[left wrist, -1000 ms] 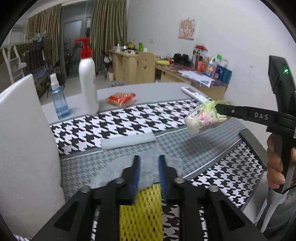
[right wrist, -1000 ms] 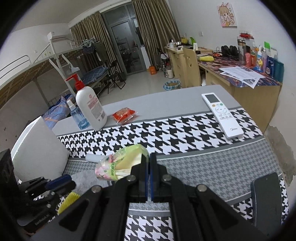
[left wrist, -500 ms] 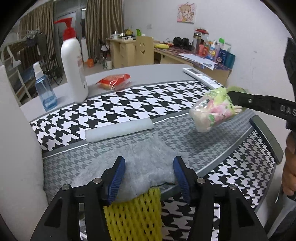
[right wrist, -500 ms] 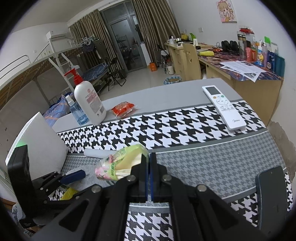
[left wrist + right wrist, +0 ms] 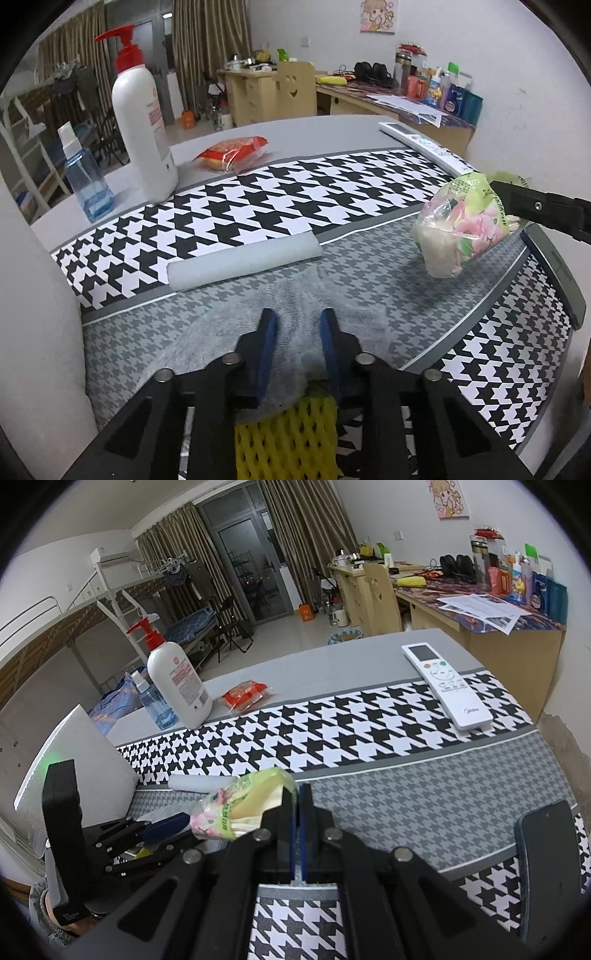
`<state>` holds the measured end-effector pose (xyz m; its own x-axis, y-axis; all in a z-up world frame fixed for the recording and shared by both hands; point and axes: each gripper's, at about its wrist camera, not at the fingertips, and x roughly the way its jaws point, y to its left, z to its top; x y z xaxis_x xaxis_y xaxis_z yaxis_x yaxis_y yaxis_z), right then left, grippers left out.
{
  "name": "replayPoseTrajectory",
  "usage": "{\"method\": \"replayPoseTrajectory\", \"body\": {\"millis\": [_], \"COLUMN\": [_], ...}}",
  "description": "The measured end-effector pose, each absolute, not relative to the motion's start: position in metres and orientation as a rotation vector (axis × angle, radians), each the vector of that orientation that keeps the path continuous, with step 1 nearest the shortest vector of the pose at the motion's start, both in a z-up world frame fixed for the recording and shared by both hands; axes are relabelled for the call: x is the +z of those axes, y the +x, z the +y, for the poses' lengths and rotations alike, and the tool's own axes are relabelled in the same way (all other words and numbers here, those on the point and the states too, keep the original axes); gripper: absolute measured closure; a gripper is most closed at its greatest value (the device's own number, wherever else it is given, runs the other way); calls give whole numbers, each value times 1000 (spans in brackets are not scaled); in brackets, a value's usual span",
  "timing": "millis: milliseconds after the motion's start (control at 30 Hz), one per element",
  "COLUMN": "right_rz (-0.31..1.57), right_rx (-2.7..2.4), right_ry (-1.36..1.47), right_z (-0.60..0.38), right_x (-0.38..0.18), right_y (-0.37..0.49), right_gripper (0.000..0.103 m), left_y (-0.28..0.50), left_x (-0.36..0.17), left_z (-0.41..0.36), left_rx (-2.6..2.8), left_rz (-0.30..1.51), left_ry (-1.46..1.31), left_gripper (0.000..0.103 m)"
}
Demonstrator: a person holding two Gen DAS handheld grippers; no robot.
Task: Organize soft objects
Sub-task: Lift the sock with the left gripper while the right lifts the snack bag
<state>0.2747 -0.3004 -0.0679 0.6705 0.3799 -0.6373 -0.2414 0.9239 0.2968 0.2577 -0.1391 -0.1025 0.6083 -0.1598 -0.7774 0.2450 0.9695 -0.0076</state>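
Observation:
My left gripper [image 5: 295,321] is open, its blue pads on either side of a bunched fold of a grey cloth [image 5: 229,332] lying on the table. A yellow foam net [image 5: 288,435] lies under the gripper body. A white foam roll [image 5: 243,260] lies just beyond the cloth. My right gripper [image 5: 297,792] is shut on the edge of a clear snack bag [image 5: 240,805] with green and pink print, held above the table; the bag also shows at the right of the left wrist view [image 5: 461,225].
A white pump bottle [image 5: 142,122], a blue spray bottle [image 5: 86,177] and a red snack packet [image 5: 231,151] stand at the back. A white remote [image 5: 447,685] lies at the right. A white board [image 5: 33,295] stands at the left. A dark phone [image 5: 550,864] lies near the front edge.
The left gripper opened wide, then narrowed around a fold of the grey cloth and moved forward. The right gripper kept holding the snack bag, nearly still.

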Motion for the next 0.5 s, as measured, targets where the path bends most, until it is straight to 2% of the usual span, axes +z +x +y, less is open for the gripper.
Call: {"method": "replayPoseTrajectory", "body": {"millis": [67,100,500], "right_rz": [753,748,687], "right_rx": [354,353,343], "right_ry": [201,206,211], "right_z": [-302,-303,-304], "right_x": [-67,-66,-47], "right_y": [273,271,250], "right_gripper": [100,99,99], "left_y": [261,263,236], "left_x": [-102,-102,-42], "left_z": [-140,-139,-129], "left_rx": [-235,-235,-264], "left_rz": [893,896,717], "left_ry": [100,92,67], "left_gripper": [93,94,95]}}
